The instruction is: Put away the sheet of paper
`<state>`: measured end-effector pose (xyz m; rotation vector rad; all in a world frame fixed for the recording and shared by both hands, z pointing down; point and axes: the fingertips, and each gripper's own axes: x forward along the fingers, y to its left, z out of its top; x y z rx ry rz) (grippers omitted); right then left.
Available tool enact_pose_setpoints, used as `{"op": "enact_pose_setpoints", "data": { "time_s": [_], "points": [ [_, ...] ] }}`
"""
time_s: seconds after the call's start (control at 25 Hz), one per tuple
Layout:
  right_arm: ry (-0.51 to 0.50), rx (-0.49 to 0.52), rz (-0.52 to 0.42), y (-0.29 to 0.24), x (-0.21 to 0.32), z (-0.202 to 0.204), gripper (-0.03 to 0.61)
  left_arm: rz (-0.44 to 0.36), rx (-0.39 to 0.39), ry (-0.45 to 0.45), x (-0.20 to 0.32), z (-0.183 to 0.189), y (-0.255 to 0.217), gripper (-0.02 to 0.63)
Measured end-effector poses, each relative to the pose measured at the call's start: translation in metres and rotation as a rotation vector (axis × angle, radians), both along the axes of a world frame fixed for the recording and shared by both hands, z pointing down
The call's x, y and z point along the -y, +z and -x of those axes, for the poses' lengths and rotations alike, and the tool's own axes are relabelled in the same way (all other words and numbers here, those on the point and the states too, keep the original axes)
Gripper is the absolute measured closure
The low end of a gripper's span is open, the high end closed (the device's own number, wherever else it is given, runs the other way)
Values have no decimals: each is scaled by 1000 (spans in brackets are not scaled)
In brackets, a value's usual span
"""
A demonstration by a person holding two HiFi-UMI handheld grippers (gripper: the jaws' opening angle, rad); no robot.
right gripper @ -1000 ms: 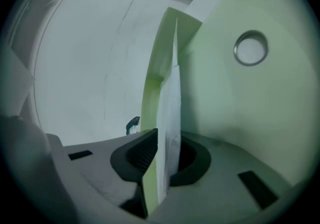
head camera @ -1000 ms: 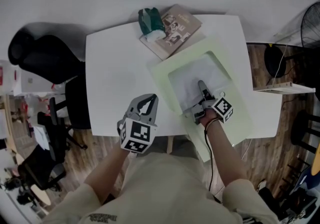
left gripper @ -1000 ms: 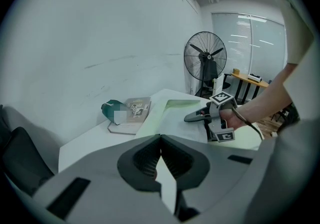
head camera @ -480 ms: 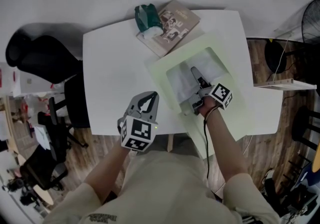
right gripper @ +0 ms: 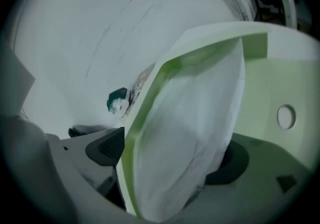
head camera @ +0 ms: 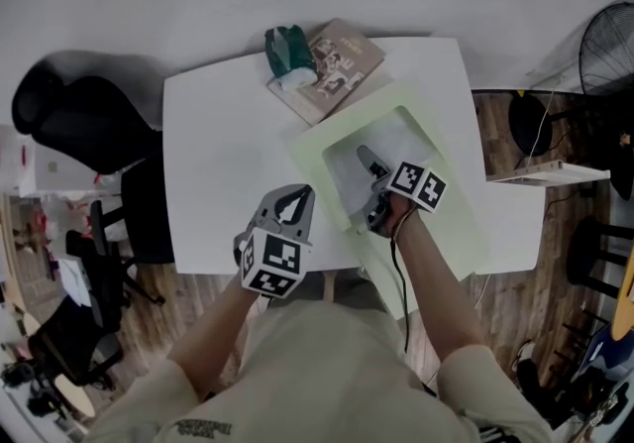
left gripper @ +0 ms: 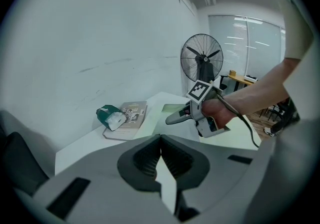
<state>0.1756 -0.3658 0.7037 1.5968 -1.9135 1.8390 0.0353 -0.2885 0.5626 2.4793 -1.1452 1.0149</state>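
White paper [right gripper: 195,118] and folder [right gripper: 280,82] edge between just-spread jaws of right tool [right gripper: 170,155], wrist pitched downward

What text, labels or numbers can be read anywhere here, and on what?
Nothing can be quoted: no text is legible in any view.
Book cover: print and pictures, too small to read.
Shirt: dark print at the bottom edge of the head view, too blurred to read.
Marker cubes: black-and-white square codes, no letters.
Green pack: no legible label.
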Motion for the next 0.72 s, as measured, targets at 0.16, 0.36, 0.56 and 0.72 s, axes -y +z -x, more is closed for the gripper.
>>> {"op": "enact_pose_setpoints", "data": {
  "time_s": [0.16, 0.36, 0.56, 0.72],
  "points": [
    [-111, -292, 38, 0, -4, -8, 72, -8, -13, -4, -1, 2, -6, 594],
    [-118, -479, 34, -16, -7, -25, 66, -21, -26, -15, -3, 11, -11, 594],
    [-102, -543, -11, -43, -12, -38, 67, -50, -31, -29, -5, 22, -20, 594],
    [-108, -576, -68, -73, -15, -44, 69, -89, -32, -60, -3, 34, -34, 594]
  ]
}}
